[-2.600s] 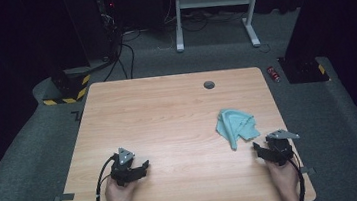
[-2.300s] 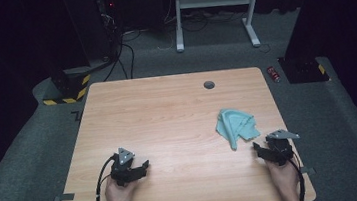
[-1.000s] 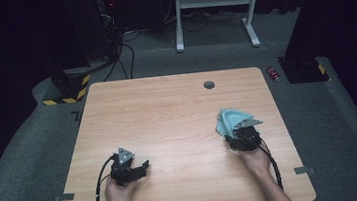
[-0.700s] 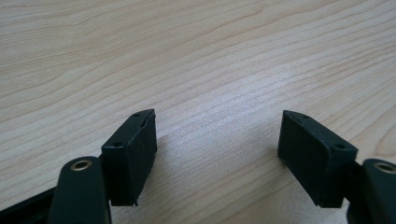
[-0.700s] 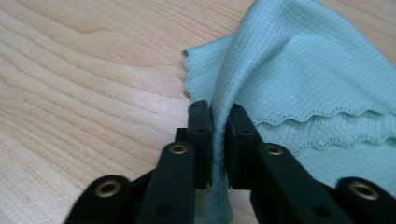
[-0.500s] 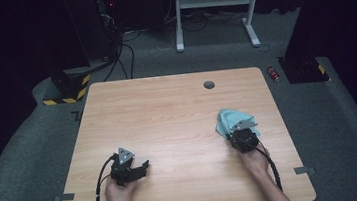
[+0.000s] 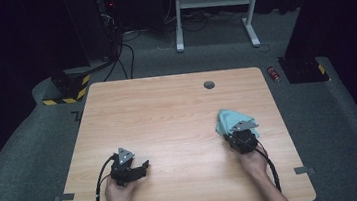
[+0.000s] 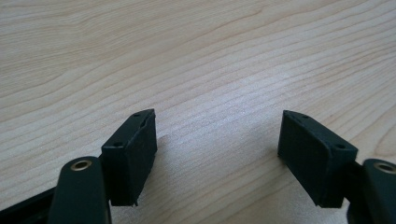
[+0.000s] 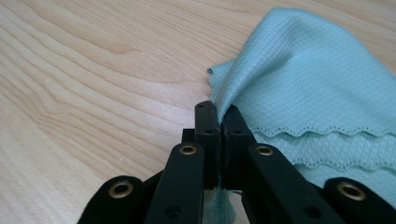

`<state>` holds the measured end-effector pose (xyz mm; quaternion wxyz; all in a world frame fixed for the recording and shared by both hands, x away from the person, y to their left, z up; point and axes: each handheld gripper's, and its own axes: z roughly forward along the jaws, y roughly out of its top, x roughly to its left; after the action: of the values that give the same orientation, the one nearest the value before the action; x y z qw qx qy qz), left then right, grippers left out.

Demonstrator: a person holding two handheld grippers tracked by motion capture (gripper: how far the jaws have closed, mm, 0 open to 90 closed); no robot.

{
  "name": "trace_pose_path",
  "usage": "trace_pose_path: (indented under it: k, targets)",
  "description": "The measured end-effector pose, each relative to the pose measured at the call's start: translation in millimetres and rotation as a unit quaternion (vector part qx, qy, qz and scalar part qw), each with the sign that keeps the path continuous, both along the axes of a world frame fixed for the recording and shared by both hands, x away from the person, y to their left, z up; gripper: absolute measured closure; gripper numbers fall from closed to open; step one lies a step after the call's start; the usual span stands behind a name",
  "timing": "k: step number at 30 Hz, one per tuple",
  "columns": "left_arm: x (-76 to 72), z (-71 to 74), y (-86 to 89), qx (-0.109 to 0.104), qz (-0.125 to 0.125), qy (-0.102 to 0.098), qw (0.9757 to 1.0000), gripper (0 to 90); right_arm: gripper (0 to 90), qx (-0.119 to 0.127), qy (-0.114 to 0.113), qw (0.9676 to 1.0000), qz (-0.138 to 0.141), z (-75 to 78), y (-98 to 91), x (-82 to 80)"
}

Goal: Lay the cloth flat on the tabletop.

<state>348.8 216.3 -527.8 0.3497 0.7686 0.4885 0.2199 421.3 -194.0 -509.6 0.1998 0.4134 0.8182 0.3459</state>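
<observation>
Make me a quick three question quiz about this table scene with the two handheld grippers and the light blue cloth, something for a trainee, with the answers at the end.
1. True or false: the right gripper has pinched an edge of the light blue cloth.
2. How do the jaws of the left gripper stand: A) apart over bare wood, B) shut on the cloth, C) shut on a cable?
3. What small dark round thing sits in the table near its far edge?

Key: 1 true; 2 A; 3 a round grommet.

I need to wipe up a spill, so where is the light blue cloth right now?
In the high view the light blue cloth lies on the right half of the wooden table, its edge pinched in the right gripper.
</observation>
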Motion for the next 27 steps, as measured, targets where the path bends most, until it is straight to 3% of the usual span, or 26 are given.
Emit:
trace_pose_path:
  k: [11, 18, 27]
  targets:
    - [0.0, 0.0, -0.1, 0.0, 0.0, 0.0, 1.0, 28.5, 87.9, 0.02, -0.006, 0.9993, 0.031, 7.1, 13.6, -12.4]
    - [0.0, 0.0, -0.1, 0.0, 0.0, 0.0, 1.0, 28.5, 88.0, 0.019, -0.012, 0.9979, 0.061, 10.2, 29.2, -23.9]
    - [0.0, 0.0, -0.1, 0.0, 0.0, 0.0, 1.0, 28.5, 87.8, 0.024, -0.005, 0.9937, 0.11, 8.8, 58.3, -33.6]
